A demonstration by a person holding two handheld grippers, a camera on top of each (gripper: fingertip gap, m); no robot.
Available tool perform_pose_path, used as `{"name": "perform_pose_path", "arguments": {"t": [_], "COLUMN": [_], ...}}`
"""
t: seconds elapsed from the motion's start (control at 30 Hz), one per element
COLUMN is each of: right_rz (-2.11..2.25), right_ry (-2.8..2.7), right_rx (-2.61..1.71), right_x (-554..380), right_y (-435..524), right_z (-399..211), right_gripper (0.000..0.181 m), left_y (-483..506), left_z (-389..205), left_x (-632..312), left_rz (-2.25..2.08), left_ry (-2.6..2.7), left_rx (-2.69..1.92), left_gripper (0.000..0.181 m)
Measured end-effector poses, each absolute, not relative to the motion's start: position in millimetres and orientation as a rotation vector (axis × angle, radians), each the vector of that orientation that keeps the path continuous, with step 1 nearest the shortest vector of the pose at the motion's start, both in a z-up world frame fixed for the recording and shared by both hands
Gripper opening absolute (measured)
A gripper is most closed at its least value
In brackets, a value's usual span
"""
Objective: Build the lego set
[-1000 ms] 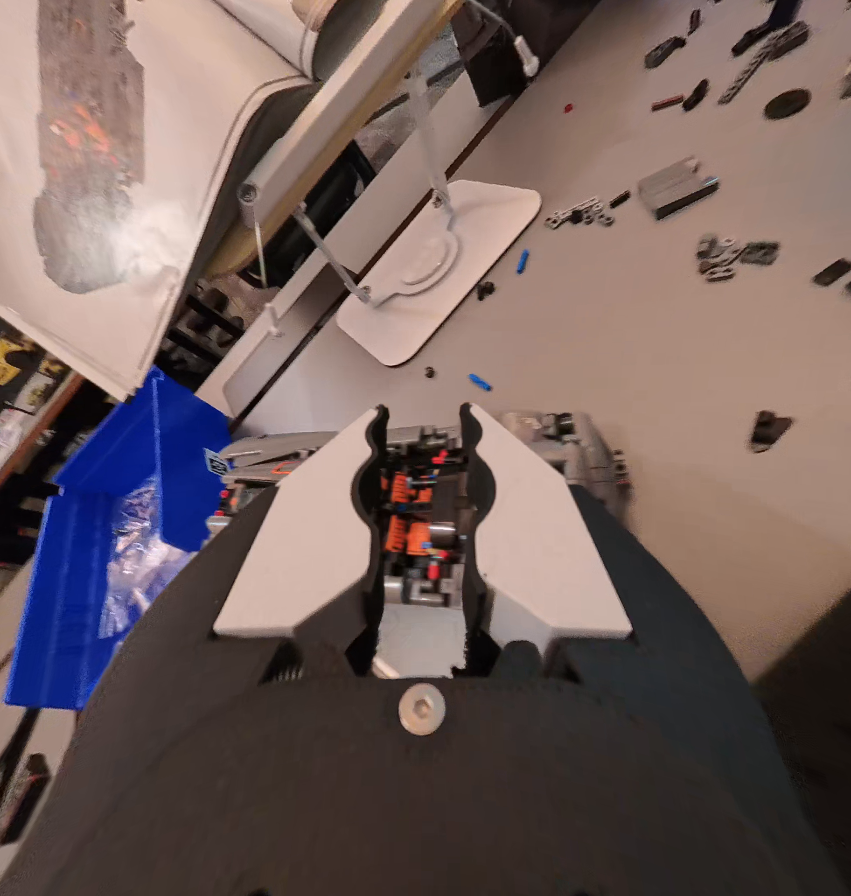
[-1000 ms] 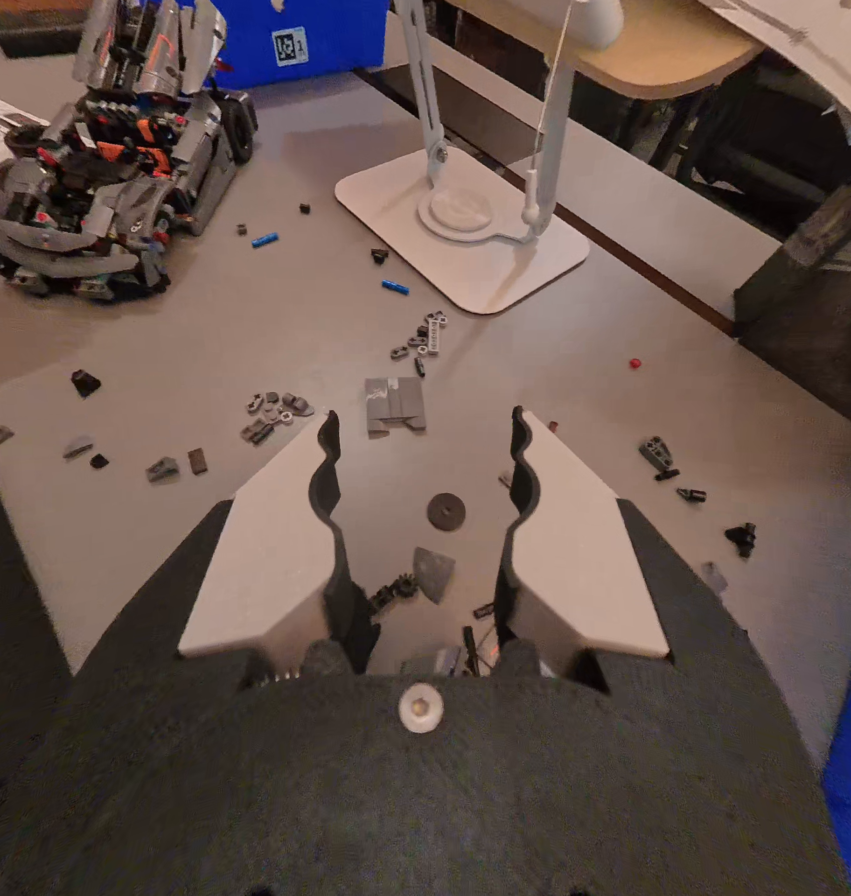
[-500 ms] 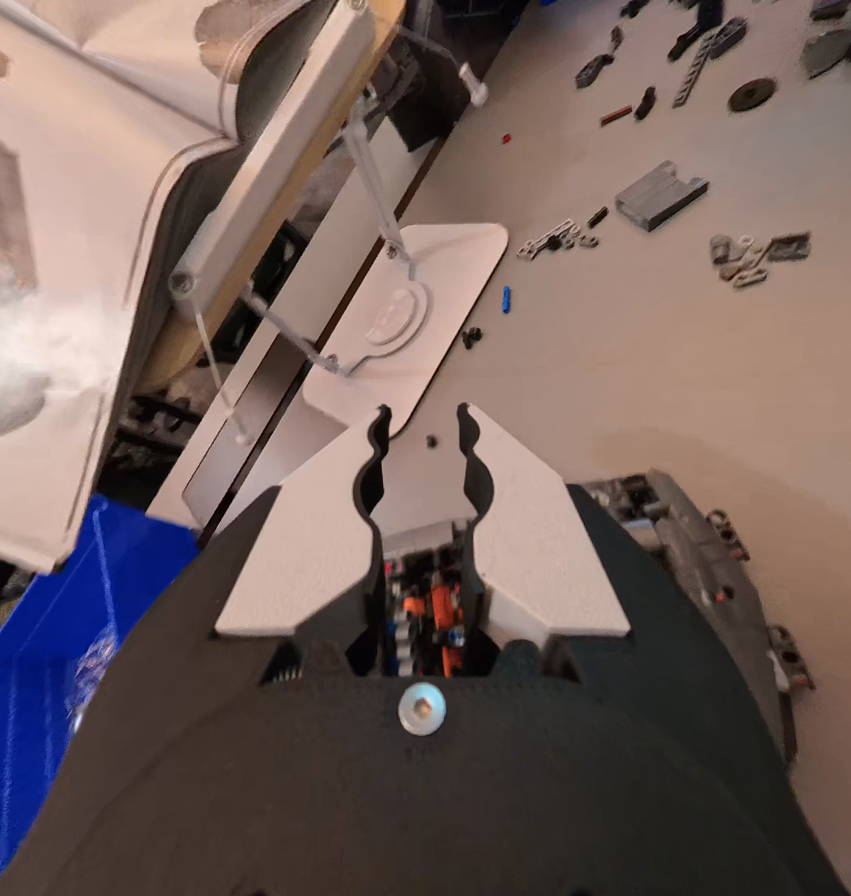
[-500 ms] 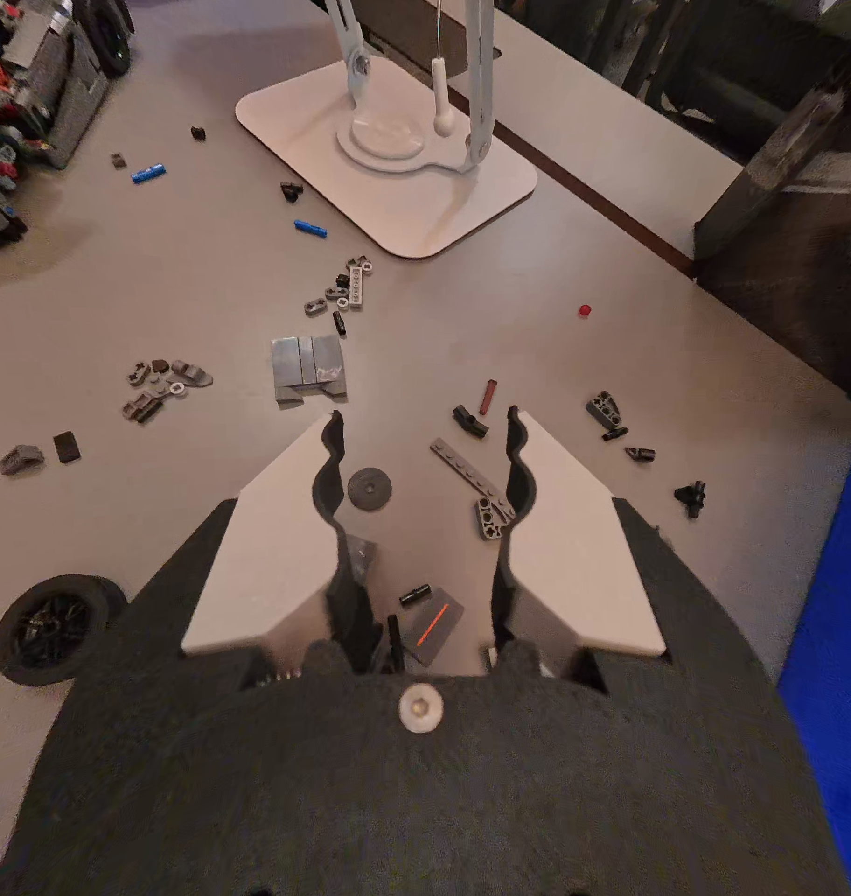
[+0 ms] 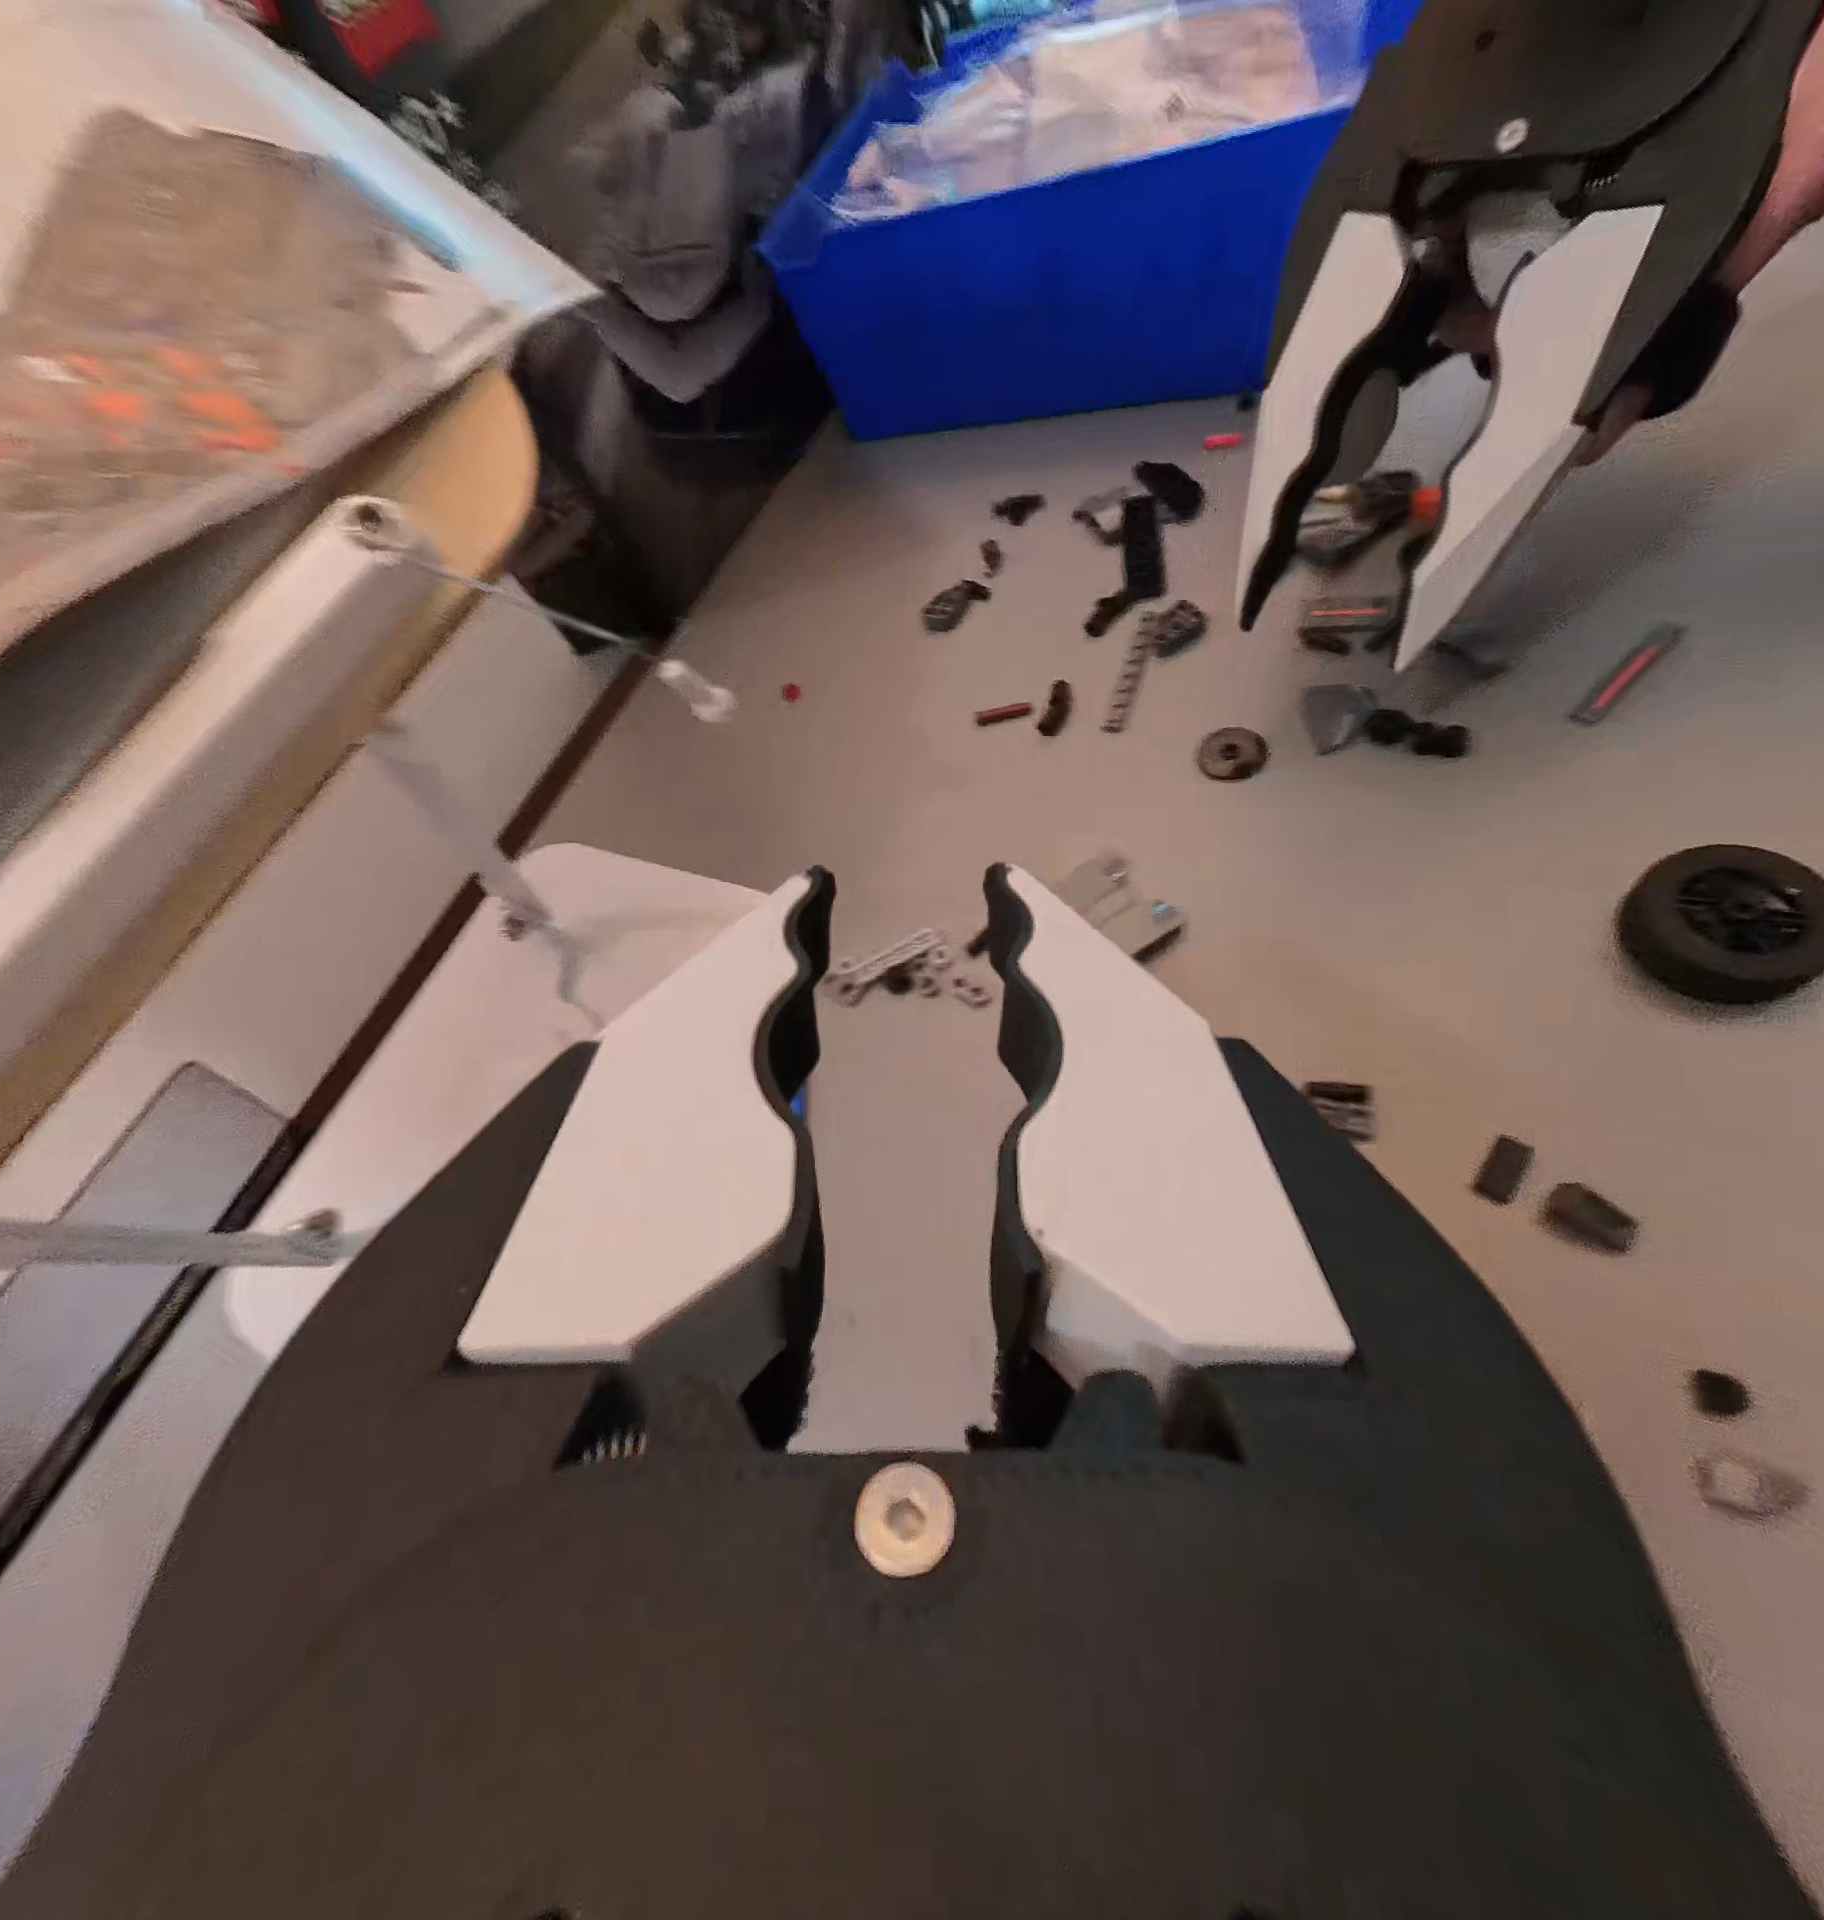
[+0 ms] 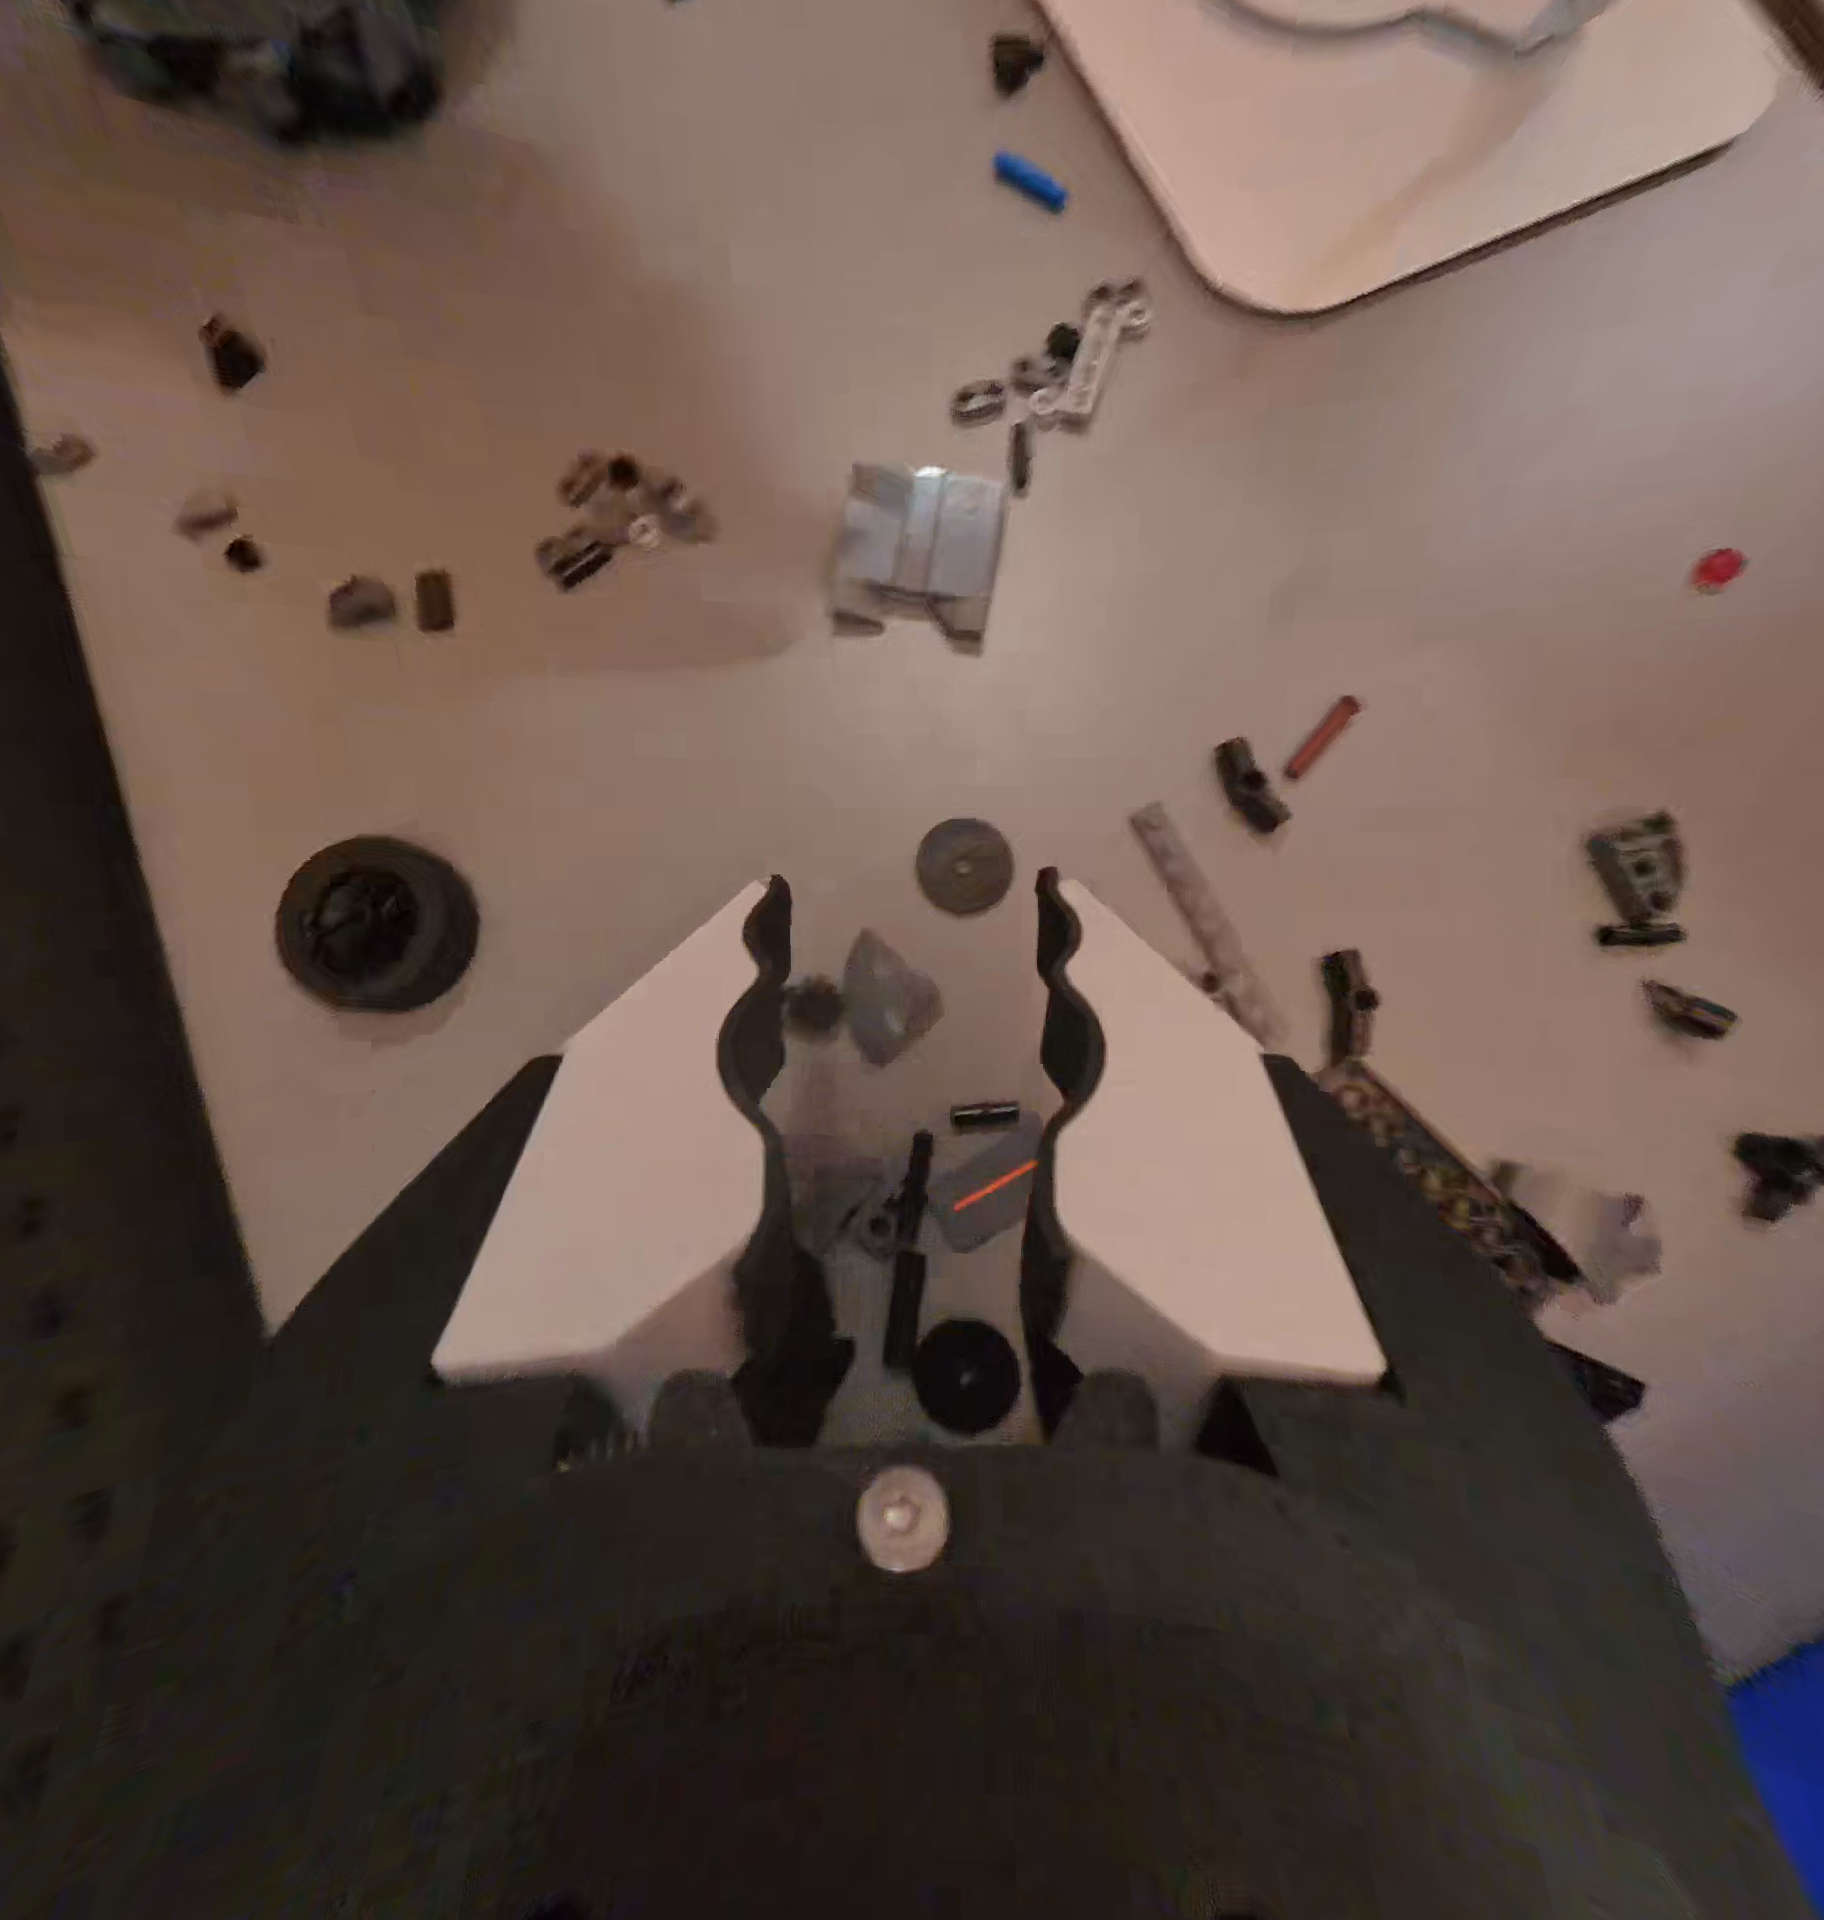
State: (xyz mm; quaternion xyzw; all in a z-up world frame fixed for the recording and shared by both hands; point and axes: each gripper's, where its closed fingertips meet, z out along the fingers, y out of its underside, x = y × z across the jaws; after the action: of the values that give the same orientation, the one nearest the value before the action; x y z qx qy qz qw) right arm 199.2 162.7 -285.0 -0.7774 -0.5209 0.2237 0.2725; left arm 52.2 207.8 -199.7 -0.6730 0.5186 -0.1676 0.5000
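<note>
Loose Lego pieces lie scattered on the grey table. My right gripper [image 6: 910,883] is open and empty, low over a cluster of them: a grey wedge [image 6: 887,997], a dark tile with an orange stripe [image 6: 991,1184], a black pin [image 6: 908,1236] and a black disc [image 6: 965,1377]. A grey round disc [image 6: 963,864] lies just past its tips. My left gripper [image 5: 908,894] is open and empty, above small grey connectors [image 5: 903,961]. The right gripper also shows in the left wrist view [image 5: 1329,639], pointing down. The partly built car [image 6: 264,62] is a blur at top left.
A black wheel [image 6: 376,923] lies left of the right gripper and also shows in the left wrist view [image 5: 1734,935]. A grey panel [image 6: 918,540] lies ahead. The white lamp base [image 6: 1407,135] is at the far right. A blue bin [image 5: 1043,270] stands at the back. The table edge [image 6: 77,831] runs along the left. There is about 20 centimetres between the tips of the two grippers. My left tips are about 25 centimetres from the black pin [image 6: 908,1236], my right tips only 8 centimetres. The left tips stand about 20 centimetres off the partly built car [image 6: 264,62].
My left gripper has swung off the car and now faces the loose pieces and the right gripper. My right gripper has dropped closer to the pieces, and its jaws have narrowed somewhat.
</note>
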Motion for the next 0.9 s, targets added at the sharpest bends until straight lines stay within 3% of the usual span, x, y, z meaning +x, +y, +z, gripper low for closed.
{"name": "perform_pose_path", "arguments": {"t": [0.17, 0.33, 0.57, 0.9], "right_rz": [0.481, 0.512, 0.435, 0.409], "right_ry": [-1.573, -1.545, -1.506, -1.540], "right_rx": [-2.125, -2.060, -2.061, -2.060], "right_x": [216, 215, 224, 229], "right_y": [146, 145, 154, 152], "right_z": [-304, -290, -292, -300], "right_gripper": [0.044, 0.033, 0.028, 0.034], "left_y": [157, 148, 118, 115], "left_z": [-210, -213, -219, -231], "left_x": [85, 79, 86, 53], "left_rz": [-0.530, -0.378, -0.706, -0.611], "left_ry": [1.296, 1.345, 1.193, 1.198], "left_rx": [-1.682, -1.636, -1.826, -1.848], "left_gripper": [0.029, 0.027, 0.029, 0.025]}}
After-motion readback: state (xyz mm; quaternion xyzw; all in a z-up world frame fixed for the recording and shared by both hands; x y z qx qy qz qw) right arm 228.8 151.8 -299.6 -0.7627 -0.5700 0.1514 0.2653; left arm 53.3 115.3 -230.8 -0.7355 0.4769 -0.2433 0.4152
